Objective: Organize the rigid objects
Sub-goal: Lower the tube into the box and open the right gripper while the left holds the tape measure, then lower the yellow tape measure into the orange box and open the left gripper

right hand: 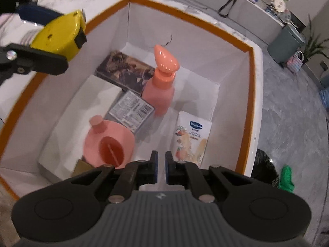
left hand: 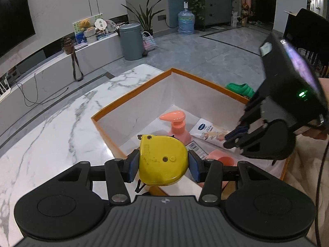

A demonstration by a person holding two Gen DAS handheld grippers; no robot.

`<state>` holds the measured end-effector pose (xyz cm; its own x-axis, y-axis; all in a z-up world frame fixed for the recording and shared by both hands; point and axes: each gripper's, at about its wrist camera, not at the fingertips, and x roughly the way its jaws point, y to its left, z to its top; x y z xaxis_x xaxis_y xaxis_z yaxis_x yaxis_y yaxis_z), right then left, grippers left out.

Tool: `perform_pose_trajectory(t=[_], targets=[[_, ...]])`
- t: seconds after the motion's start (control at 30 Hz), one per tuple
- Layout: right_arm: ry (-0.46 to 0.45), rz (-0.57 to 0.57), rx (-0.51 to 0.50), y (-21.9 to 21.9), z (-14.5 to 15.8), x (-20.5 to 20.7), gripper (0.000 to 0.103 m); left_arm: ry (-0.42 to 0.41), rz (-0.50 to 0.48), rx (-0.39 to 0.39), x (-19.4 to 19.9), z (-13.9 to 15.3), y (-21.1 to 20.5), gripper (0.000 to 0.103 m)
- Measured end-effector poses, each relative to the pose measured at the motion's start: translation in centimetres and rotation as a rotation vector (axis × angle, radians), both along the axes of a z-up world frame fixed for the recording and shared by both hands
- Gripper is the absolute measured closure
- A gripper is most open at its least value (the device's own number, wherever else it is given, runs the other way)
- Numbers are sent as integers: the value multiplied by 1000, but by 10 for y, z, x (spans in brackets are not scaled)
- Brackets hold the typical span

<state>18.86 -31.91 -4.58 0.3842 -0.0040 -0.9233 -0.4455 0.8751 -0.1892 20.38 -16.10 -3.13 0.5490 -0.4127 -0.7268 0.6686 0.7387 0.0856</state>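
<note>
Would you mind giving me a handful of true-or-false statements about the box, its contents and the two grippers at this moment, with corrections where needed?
1. The left gripper grips a yellow tape measure. True.
2. The right gripper holds the pink pump bottle. False: its jaws are nearly closed with nothing between them, and the bottle stands free in the box.
3. The orange-rimmed box is empty. False: it holds the pump bottle, a pink round container, a Vaseline carton and other packages.
4. The tape measure lies on the box floor. False: it is held above the box's edge.
5. The box sits on a white marble-patterned table. True.
</note>
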Motion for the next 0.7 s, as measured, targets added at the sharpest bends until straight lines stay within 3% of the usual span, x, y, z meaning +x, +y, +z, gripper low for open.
perform_pose_trajectory(t=[0.17,0.23,0.4,0.5,0.7], targets=[[-22,16,-20,-4,4,1,97,54,-61,-57,-3,0,-7,47],[-48,7,-5,-7,12,-2,92,71,-104,-60,-6,0,-16,47],[-84,29,23,-19,32,-17,91,119,-170,-62,-12,-6,-43,47],[-87,49,15,-27,38,-24,86,123,-230,-41,-17,-13,-58,47],[-92,59,11,-43,42,-33,86,165,-289,11,-12,-28,-84,47]])
